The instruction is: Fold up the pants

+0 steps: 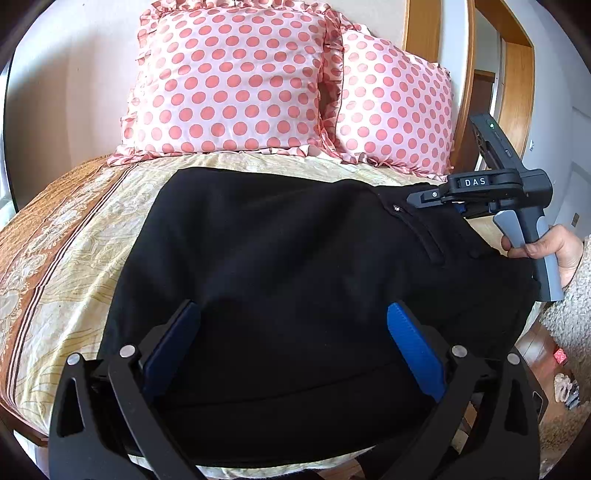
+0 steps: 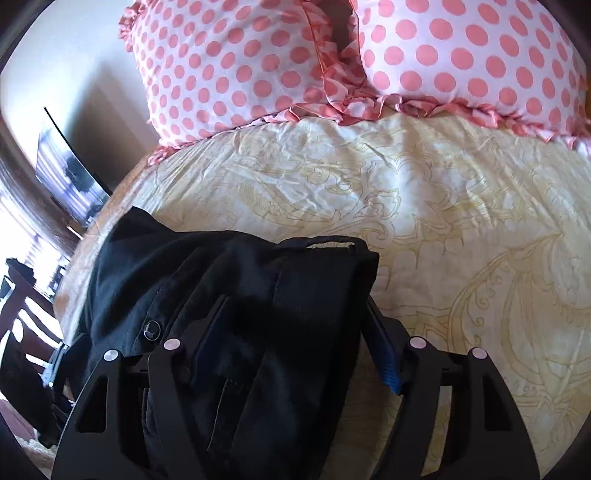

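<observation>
The black pants (image 1: 280, 280) lie spread in a broad, folded slab on the yellow patterned bedspread (image 1: 74, 280), short of the two pink polka-dot pillows (image 1: 236, 81). In the left wrist view the fabric is mostly smooth, with a zip pocket and a small metal pull showing near the far right corner. In the right wrist view the waistband end (image 2: 325, 243) is bunched into thick layers, a belt loop at its far edge and a dark button (image 2: 151, 329) at the left.

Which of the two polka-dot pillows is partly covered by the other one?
The right pink polka-dot ruffled pillow, nearest the wooden headboard. The left pink polka-dot ruffled pillow stands in front of it, and its frilled edge overlaps the right pillow's left side.
</observation>
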`<state>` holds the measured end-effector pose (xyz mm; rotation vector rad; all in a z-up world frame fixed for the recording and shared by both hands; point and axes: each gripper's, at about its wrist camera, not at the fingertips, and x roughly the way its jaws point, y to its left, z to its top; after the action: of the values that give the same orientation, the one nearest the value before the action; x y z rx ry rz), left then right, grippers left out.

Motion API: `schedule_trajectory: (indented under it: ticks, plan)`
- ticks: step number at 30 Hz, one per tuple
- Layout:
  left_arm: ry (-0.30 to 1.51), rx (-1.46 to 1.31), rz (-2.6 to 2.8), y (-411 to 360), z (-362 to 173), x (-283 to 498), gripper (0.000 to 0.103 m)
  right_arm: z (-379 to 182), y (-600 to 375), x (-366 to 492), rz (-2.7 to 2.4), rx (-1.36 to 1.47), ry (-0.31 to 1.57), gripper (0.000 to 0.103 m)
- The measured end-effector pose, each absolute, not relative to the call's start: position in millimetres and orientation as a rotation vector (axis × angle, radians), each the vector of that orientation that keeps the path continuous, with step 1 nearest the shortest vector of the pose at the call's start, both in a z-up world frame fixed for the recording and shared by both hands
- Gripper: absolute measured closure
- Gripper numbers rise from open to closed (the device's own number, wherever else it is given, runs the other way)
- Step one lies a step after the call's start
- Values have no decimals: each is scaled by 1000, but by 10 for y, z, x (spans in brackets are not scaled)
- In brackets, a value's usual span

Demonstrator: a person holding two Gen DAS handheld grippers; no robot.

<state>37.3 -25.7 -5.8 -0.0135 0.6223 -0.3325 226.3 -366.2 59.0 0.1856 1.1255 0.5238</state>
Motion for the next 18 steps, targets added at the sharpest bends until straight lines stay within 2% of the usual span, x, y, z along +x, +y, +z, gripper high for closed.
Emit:
schedule_trajectory:
  ticks: [2,6,8,15,18]
  plan:
    - [622,-13,-332,-261,-58,373,2,557,-3691,2284,543,207,1126,31]
    - [621,-8,-331,-267,-57,383,2,652,-3602,2191,586,139,1069,67]
    - [621,-8,-329,-271,-58,387,2,750,-3515,2098,580,51,1020,73]
    - [621,-6,-330,-265,-56,390,2,931,-3352,1762,665,-93,889,75]
    - [635,-17,-340,-252,-29,408,2,842,-3421,1867,622,-54,938,74]
